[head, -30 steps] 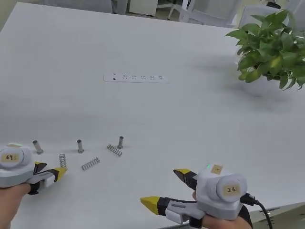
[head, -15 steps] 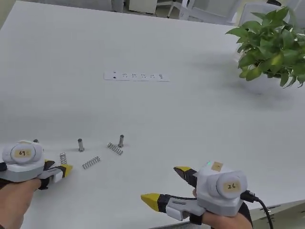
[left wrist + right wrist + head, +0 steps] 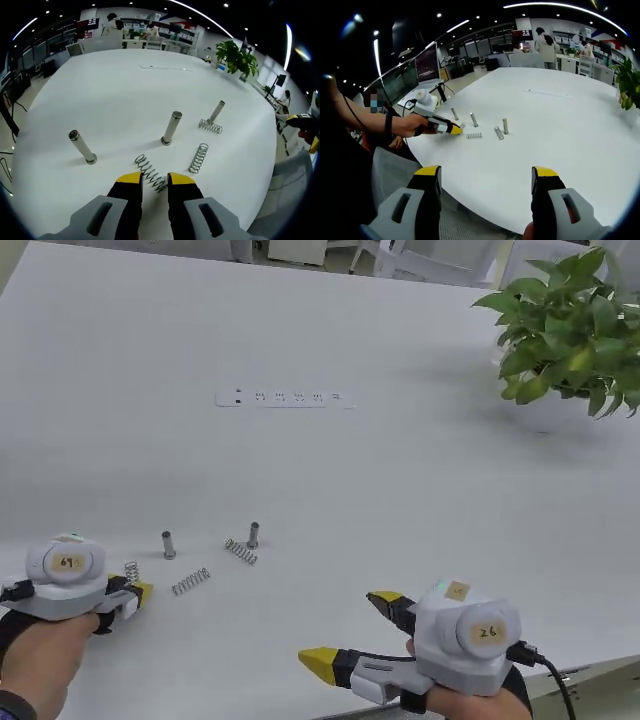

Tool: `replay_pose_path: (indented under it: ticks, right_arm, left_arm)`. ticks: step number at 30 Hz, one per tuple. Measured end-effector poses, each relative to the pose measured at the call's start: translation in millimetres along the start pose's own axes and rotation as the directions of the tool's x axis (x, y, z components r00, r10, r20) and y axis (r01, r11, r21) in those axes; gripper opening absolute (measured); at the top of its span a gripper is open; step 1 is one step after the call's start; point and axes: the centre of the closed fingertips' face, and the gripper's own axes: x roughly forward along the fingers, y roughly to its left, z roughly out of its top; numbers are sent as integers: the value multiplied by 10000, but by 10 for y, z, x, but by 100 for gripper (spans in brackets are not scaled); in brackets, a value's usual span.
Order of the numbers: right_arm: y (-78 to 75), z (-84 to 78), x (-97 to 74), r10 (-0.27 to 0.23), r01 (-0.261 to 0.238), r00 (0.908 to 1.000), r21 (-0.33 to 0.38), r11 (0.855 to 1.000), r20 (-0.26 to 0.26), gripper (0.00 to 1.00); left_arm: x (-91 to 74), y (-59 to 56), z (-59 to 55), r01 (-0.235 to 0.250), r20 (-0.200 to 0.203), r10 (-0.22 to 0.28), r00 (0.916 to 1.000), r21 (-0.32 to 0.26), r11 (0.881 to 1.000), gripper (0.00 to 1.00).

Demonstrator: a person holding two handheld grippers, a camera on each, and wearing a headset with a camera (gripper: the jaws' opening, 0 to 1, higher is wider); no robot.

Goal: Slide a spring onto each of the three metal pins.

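Left gripper view puts the left gripper (image 3: 154, 179) low over the table (image 3: 125, 95), jaws drawn close. The near end of 1 spring (image 3: 146, 167) lies between the yellow tips, its long axis running up-left toward the gap between the leftmost pin (image 3: 81, 146) and the middle pin (image 3: 170, 127); I cannot tell whether the tips actually pinch the coil. Both of those upright pins stand near this hand, whereas the right gripper (image 3: 485, 175) hangs wide open and empty, well apart at the table's near edge, and in the head view the left gripper's body covers the leftmost of the 3 pins.
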Motion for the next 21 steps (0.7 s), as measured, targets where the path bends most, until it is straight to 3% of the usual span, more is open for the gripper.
replay_pose_path:
  ticks: [3,10,21]
  right_arm:
    - [-5,20,4,13,-13,10000,24,10000,64,72]
    - [10,43,38,145,-145,9999,-84,9999,35,72]
    - [76,76,114,565,-564,9984,-218,9982,36,71]
  left_arm:
    - [-8,19,-21,-244,-86,249,9997,557,9981,3]
    - [-81,33,-57,-199,-296,222,9993,765,9969,3]
    - [-409,136,-47,-296,86,290,9995,882,9957,3]
